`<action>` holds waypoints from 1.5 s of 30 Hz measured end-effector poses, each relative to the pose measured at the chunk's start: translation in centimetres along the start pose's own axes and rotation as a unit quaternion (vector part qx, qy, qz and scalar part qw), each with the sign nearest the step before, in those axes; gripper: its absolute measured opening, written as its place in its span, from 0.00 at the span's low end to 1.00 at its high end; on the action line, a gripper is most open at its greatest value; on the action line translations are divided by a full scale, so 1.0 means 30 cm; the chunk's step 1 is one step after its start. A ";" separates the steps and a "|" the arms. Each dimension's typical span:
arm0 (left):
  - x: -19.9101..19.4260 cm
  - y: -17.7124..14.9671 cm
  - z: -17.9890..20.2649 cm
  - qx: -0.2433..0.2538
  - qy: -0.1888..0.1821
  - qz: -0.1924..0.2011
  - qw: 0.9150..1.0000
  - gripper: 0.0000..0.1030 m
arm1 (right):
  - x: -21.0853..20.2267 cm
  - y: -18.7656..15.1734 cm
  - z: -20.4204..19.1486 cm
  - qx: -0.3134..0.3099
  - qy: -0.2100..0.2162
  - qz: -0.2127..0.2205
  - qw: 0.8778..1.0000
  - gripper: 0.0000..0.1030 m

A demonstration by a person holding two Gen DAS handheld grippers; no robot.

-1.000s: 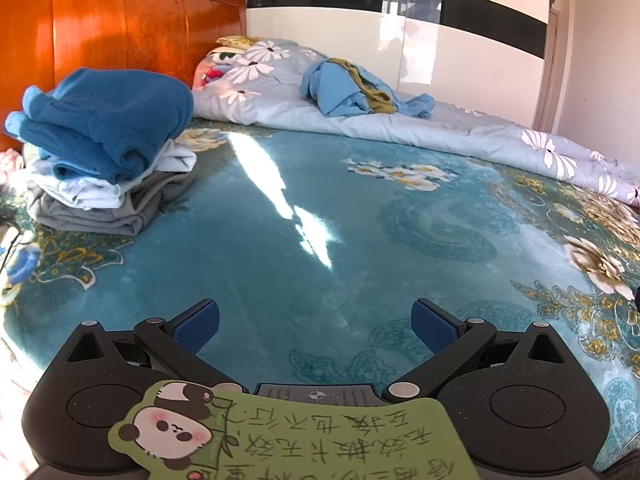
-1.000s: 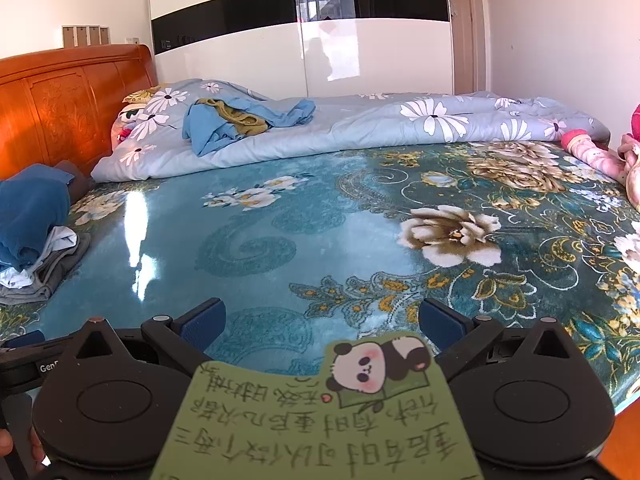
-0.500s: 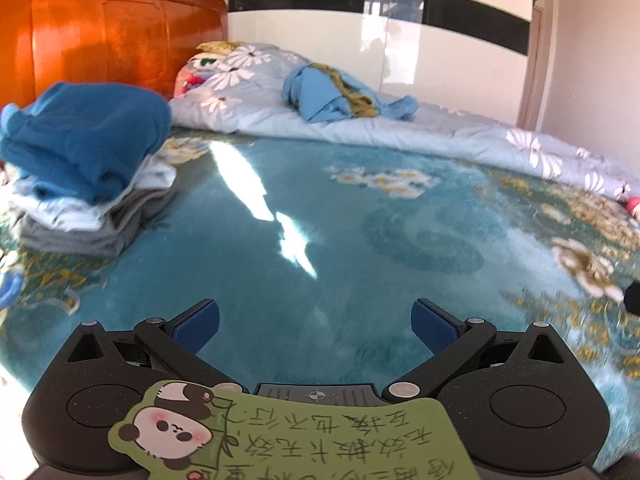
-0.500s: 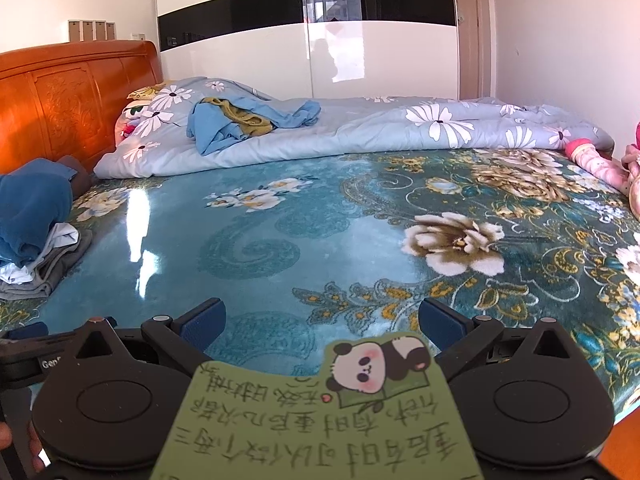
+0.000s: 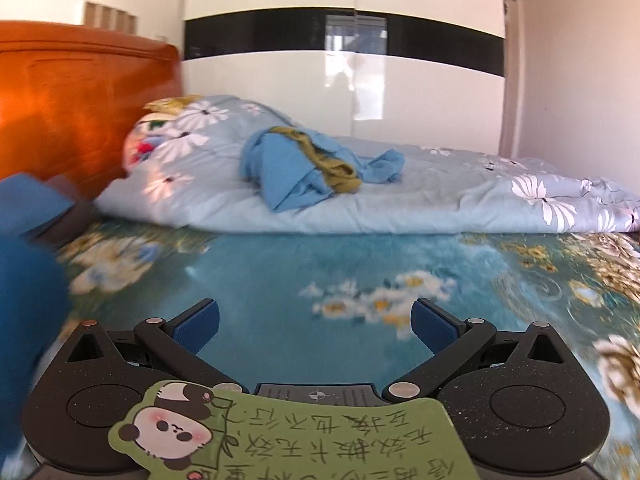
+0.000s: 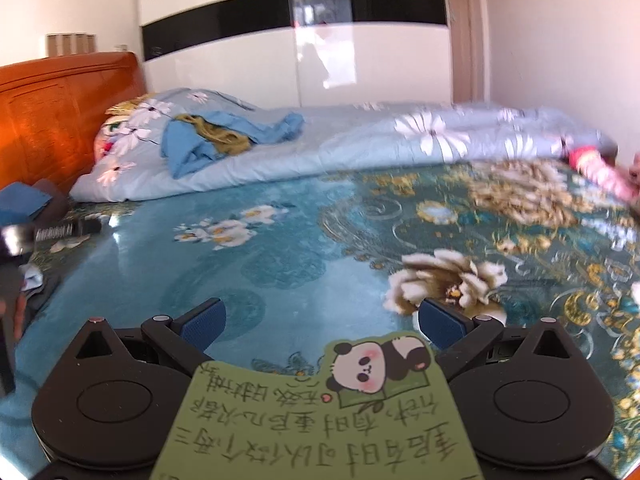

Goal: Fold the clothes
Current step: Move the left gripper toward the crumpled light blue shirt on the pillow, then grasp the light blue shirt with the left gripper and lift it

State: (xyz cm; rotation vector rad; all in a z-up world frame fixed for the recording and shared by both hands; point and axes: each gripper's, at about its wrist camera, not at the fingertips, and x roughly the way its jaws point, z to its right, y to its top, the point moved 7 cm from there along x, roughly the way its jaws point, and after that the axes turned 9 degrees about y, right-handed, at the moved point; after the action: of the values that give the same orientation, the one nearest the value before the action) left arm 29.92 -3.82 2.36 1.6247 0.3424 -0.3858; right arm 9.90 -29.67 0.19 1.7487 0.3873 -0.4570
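1. The left claw [image 5: 315, 322] is held with its blue pads spread wide apart; nothing is gripped between them.
2. The right claw [image 6: 322, 320] is likewise held wide apart and empty above the teal floral bedspread [image 6: 280, 264].
3. A crumpled blue garment [image 5: 296, 172] mixed with an olive-yellow piece [image 5: 332, 158] is seen lying on the pale blue flowered quilt [image 5: 420, 204], near the orange wooden headboard [image 5: 72, 108] and well apart from both claws.
4. A blurred blue cloth [image 5: 28, 280] is seen at the left edge of the left wrist view, just beside the left claw.
5. A pink item [image 6: 600, 168] is visible at the far right of the bed, too blurred to identify.
6. A white wardrobe with a black band [image 6: 320, 40] stands behind the bed.
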 end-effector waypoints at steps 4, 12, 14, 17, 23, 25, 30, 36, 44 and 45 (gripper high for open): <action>0.219 0.090 0.052 0.039 -0.016 0.007 0.999 1.00 | 0.102 0.011 0.051 0.002 -0.006 -0.012 1.000 0.99; 0.607 0.249 0.048 0.001 0.019 0.024 1.000 1.00 | 0.282 0.013 0.165 0.030 -0.007 -0.038 0.999 0.99; 0.693 0.283 0.046 -0.003 0.036 0.036 0.999 1.00 | 0.319 0.013 0.193 0.037 -0.014 -0.044 0.998 0.99; 0.819 0.349 0.039 -0.014 0.061 0.041 0.997 1.00 | 0.362 0.017 0.222 0.033 -0.024 -0.044 0.998 0.99; 1.048 0.400 0.074 -0.001 0.096 0.037 0.995 1.00 | 0.433 0.022 0.251 0.003 -0.035 -0.055 0.998 0.99; 1.111 0.407 0.085 0.011 0.104 0.035 0.994 1.00 | 0.454 0.022 0.259 0.003 -0.033 -0.060 0.998 0.99; 1.230 0.391 0.115 0.032 0.126 0.024 0.991 0.88 | 0.489 0.026 0.271 0.010 -0.026 -0.059 0.998 0.99; 1.323 0.393 0.101 0.029 0.158 0.008 0.987 0.47 | 0.508 0.023 0.282 0.005 -0.025 -0.054 0.998 0.99; 1.268 0.478 0.054 -0.045 0.153 0.038 0.987 0.06 | 0.525 -0.003 0.292 0.029 -0.013 -0.062 0.998 0.99; 1.236 0.509 0.043 -0.058 0.156 0.056 0.984 0.06 | 0.523 -0.005 0.292 0.031 -0.012 -0.062 0.998 0.99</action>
State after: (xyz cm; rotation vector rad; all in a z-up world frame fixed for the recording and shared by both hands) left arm 69.83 -6.73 -0.57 1.5813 0.4978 -0.0216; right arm 22.57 -37.94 -9.49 1.7849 0.4709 -0.5835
